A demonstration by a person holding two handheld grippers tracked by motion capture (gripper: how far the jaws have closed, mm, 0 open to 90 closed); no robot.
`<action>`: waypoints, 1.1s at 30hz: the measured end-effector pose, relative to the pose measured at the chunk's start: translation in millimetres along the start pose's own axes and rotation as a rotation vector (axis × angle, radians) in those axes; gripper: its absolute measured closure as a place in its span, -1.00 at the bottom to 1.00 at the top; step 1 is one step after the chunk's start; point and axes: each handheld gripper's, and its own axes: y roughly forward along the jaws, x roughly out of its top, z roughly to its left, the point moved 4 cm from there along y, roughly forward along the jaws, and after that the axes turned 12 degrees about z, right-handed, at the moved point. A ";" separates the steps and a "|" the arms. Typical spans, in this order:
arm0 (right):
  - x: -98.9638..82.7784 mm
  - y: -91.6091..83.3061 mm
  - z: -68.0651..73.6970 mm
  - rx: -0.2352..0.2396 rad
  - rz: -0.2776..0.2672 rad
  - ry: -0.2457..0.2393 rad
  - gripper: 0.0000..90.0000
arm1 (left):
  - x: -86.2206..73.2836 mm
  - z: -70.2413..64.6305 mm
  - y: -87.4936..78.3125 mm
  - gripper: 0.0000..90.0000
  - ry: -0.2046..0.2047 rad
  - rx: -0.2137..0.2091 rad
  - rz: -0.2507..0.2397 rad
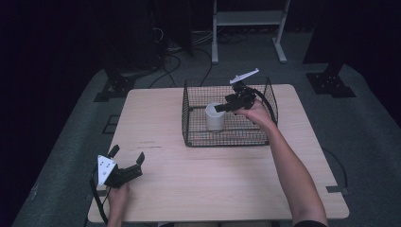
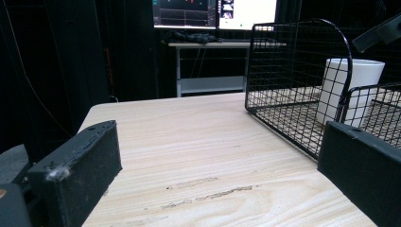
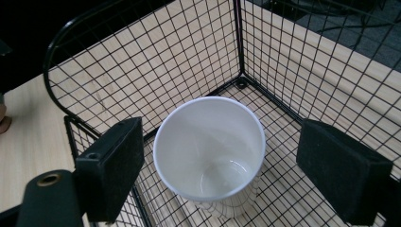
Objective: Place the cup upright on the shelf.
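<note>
While the left tool (image 1: 126, 158) rests spread on the desk (image 1: 203, 175), the right tool (image 3: 220, 163), spread, hangs directly above the upright white cup (image 3: 209, 146) in the wire basket (image 1: 189, 111).

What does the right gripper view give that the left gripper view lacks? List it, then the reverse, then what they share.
Right gripper view alone: the inside of the white cup, empty, seen from above between the open jaws of the right gripper. Left gripper view alone: lit monitors on a far desk, the cup's outer side, scuffs on the bare table. Both: the wire basket, the cup upright inside it, the wooden table.
</note>
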 end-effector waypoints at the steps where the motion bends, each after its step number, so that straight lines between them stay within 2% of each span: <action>1: -1.0 -2.9 1.1 -0.002 -0.007 -0.001 -0.66 | 0.0 -0.2 0.0 -1.00 -0.001 -0.001 -0.001; 14: -15.6 -35.9 3.8 -0.004 -0.066 -0.005 -0.66 | 0.0 -0.2 0.1 -1.00 0.001 0.000 0.001; 33: -41.6 -55.6 20.4 0.009 -0.073 -0.044 -0.66 | 0.0 -0.3 0.3 -1.00 0.001 0.000 0.001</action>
